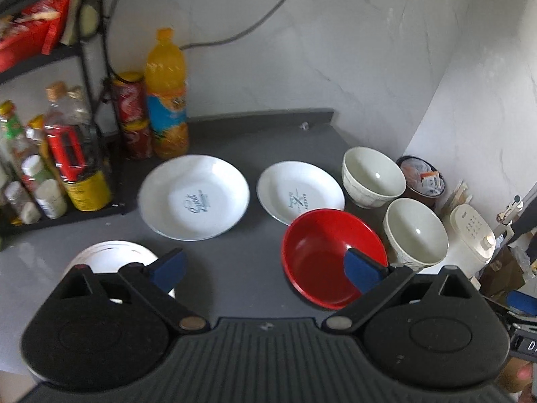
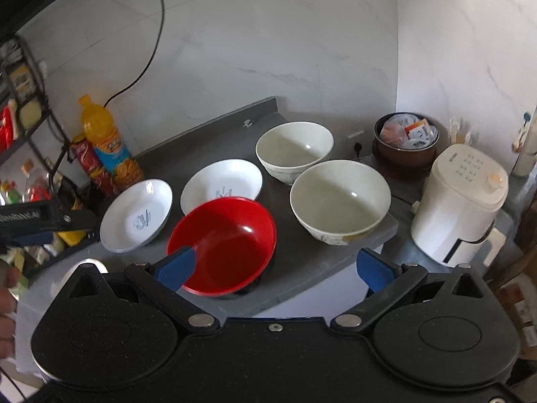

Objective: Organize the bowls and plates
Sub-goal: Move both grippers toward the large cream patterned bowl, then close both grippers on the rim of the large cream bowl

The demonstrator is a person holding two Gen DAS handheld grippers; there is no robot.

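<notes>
- The left gripper (image 1: 265,272) and the right gripper (image 2: 275,270) both hover with blue-padded jaws spread wide, holding nothing.
- Nearest, a glossy red plastic bowl (image 2: 223,243) sits on the grey stone counter (image 1: 235,275).
- Behind it lie 2 shallow white printed plates (image 1: 194,196) (image 1: 300,191).
- To the right stand 2 deep cream ceramic bowls (image 2: 339,201) (image 2: 293,149).
</notes>
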